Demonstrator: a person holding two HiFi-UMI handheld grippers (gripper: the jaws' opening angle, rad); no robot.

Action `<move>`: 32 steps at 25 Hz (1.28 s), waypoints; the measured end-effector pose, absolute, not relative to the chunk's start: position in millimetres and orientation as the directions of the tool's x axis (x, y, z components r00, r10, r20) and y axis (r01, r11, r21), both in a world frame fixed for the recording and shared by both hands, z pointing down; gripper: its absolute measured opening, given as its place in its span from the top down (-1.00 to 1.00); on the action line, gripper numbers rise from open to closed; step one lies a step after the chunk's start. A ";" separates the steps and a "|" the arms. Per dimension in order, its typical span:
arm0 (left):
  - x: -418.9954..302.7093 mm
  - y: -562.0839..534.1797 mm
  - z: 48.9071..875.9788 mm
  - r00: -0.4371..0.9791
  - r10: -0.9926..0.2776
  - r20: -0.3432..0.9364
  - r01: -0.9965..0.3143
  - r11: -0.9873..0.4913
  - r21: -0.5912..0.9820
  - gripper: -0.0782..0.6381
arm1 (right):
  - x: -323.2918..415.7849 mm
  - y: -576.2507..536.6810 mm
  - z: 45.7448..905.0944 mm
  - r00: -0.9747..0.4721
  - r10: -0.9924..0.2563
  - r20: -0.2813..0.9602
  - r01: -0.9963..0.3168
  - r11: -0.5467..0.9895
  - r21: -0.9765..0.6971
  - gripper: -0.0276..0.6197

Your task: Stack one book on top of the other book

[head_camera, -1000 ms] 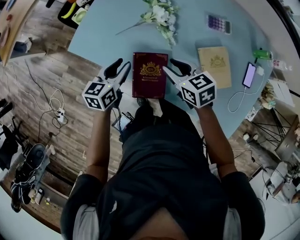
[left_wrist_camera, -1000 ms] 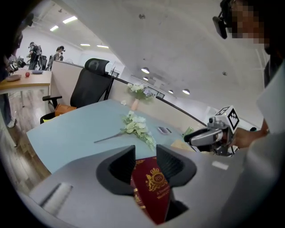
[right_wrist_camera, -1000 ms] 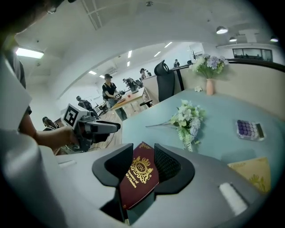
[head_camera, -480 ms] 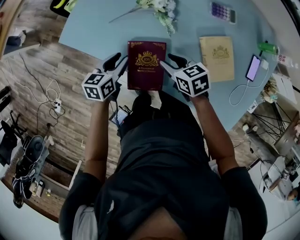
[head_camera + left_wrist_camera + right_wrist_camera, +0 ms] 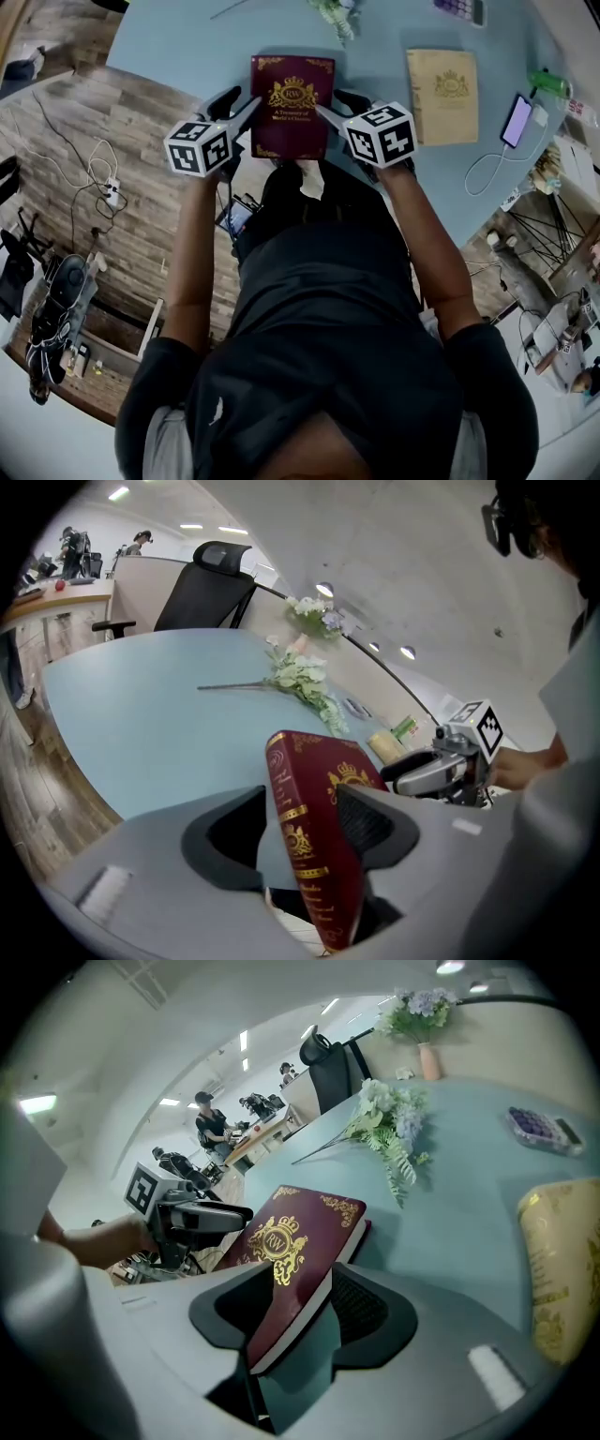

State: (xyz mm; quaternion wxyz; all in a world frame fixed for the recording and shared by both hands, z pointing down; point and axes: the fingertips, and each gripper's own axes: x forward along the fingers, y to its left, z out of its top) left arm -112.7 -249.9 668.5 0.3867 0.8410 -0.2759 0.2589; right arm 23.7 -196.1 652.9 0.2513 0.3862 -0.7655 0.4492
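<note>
A maroon book (image 5: 292, 103) with gold print hangs tilted over the near edge of the light-blue table (image 5: 187, 47), between my two grippers. My left gripper (image 5: 239, 101) is shut on its spine side (image 5: 302, 855), with both pads against the covers. My right gripper (image 5: 336, 105) has the book's page side (image 5: 291, 1251) between its jaws. Those jaws are opening and stand wider than the book is thick. A tan book (image 5: 442, 82) lies flat on the table to the right, and it also shows at the right gripper view's edge (image 5: 562, 1269).
On the table lie white flowers (image 5: 339, 11), a calculator (image 5: 461, 7), a phone (image 5: 517, 120) on a white cable and a green bottle (image 5: 548, 82). Wood floor with cables and a power strip (image 5: 111, 192) lies to the left. An office chair (image 5: 211, 583) stands beyond the table.
Both grippers have carried the maroon book down and forward, so it now reaches further over the table's near edge. The right jaws have widened.
</note>
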 end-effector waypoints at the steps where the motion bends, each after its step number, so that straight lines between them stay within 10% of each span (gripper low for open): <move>1: -112.0 -248.1 672.2 0.713 -0.252 0.654 -0.662 -0.549 0.510 0.07 | 22.7 -195.8 654.8 -0.576 -0.363 0.732 -0.817 0.296 -0.496 0.38; 32: -96.6 -241.7 605.2 0.760 -0.303 0.575 -0.615 -0.622 0.484 0.15 | 31.2 -199.4 583.6 -0.448 -0.561 0.696 -0.883 0.158 -0.442 0.64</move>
